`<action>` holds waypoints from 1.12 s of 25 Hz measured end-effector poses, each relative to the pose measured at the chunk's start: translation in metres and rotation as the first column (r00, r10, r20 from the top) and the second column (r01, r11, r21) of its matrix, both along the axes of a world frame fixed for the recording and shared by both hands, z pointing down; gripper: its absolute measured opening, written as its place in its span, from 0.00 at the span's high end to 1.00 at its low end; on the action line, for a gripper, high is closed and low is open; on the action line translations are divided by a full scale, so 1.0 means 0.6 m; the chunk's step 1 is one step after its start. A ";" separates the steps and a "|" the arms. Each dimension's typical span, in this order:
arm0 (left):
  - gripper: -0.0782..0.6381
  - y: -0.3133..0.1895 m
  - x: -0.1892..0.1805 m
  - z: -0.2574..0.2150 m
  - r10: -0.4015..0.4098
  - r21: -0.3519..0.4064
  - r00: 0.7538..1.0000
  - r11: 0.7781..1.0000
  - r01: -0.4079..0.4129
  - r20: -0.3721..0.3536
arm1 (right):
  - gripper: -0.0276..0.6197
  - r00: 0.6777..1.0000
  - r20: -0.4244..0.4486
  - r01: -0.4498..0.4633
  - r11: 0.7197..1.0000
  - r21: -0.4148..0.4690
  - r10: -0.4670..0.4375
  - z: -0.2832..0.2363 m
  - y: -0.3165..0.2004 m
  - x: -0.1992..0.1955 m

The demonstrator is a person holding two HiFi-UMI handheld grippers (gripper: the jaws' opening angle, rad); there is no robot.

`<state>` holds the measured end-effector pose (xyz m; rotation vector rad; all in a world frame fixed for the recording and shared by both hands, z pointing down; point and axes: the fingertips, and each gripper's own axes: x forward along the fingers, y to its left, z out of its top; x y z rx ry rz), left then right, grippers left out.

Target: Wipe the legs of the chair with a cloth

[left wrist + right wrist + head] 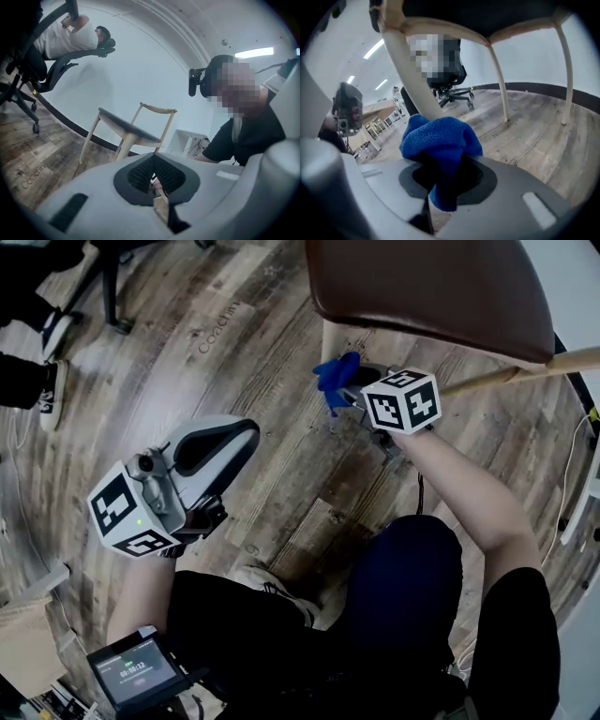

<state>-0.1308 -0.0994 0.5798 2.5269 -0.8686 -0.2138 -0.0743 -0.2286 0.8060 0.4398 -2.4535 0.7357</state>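
The chair has a brown seat (pixel 441 287) and cream wooden legs. My right gripper (pixel 350 396) is shut on a bunched blue cloth (pixel 335 377), which is pressed against the near leg (pixel 339 337) just under the seat. In the right gripper view the cloth (pixel 439 139) sits against that leg (pixel 408 70), with two more legs (pixel 500 82) behind. My left gripper (pixel 236 439) hangs off to the lower left, away from the chair, shut and holding nothing. From the left gripper view (pixel 154 182) the whole chair (pixel 127 129) shows at a distance.
Wood-plank floor (pixel 262 352) all round. An office chair base (pixel 111 292) and another person's shoes (pixel 52 367) are at the upper left. A small screen device (pixel 139 671) hangs at my waist. A dark skirting (pixel 61 123) runs along the white wall.
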 end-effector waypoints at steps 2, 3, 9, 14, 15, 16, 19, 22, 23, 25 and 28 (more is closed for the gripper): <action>0.89 -0.006 0.010 -0.013 0.013 0.020 1.000 1.000 -0.013 -0.015 | 0.81 0.998 0.068 0.002 0.999 0.053 -0.006 -0.086 0.000 -0.001; 0.89 -0.008 0.016 -0.018 0.022 0.029 1.000 0.999 -0.021 -0.020 | 0.81 0.995 0.101 0.001 0.997 0.081 -0.009 -0.127 0.001 -0.002; 0.89 -0.011 0.042 -0.033 0.057 0.055 0.998 0.997 -0.055 -0.032 | 0.81 0.959 0.281 -0.059 0.990 0.128 0.020 -0.282 0.004 -0.003; 0.89 -0.017 0.045 -0.042 0.057 0.069 0.998 0.996 -0.054 -0.040 | 0.82 0.913 0.403 -0.072 0.997 0.010 0.062 -0.323 0.025 -0.007; 0.89 -0.018 0.045 -0.042 0.057 0.069 0.998 0.996 -0.054 -0.039 | 0.82 0.904 0.422 -0.072 0.997 0.004 0.063 -0.332 0.027 -0.007; 0.89 -0.018 0.045 -0.042 0.058 0.068 0.998 0.996 -0.056 -0.037 | 0.82 0.895 0.441 -0.074 0.997 0.000 0.066 -0.341 0.028 -0.007; 0.89 -0.020 0.045 -0.039 0.058 0.062 0.998 0.997 -0.056 -0.032 | 0.82 0.866 0.492 -0.083 0.996 -0.025 0.084 -0.363 0.029 -0.004; 0.89 -0.024 0.046 -0.041 0.056 0.062 0.998 0.997 -0.053 -0.038 | 0.82 0.846 0.522 -0.105 0.993 -0.044 0.112 -0.378 0.029 0.016; 0.89 -0.025 0.048 -0.043 0.058 0.064 0.998 0.996 -0.055 -0.040 | 0.82 0.841 0.526 -0.121 0.991 -0.049 0.129 -0.381 0.028 0.028; 0.89 -0.028 0.055 -0.047 0.066 0.068 0.997 0.996 -0.063 -0.043 | 0.82 0.832 0.527 -0.169 0.984 -0.062 0.176 -0.385 0.019 0.064; 0.89 -0.031 0.067 -0.049 0.085 0.069 0.996 0.994 -0.083 -0.036 | 0.82 0.819 0.506 -0.280 0.958 -0.063 0.272 -0.387 -0.009 0.140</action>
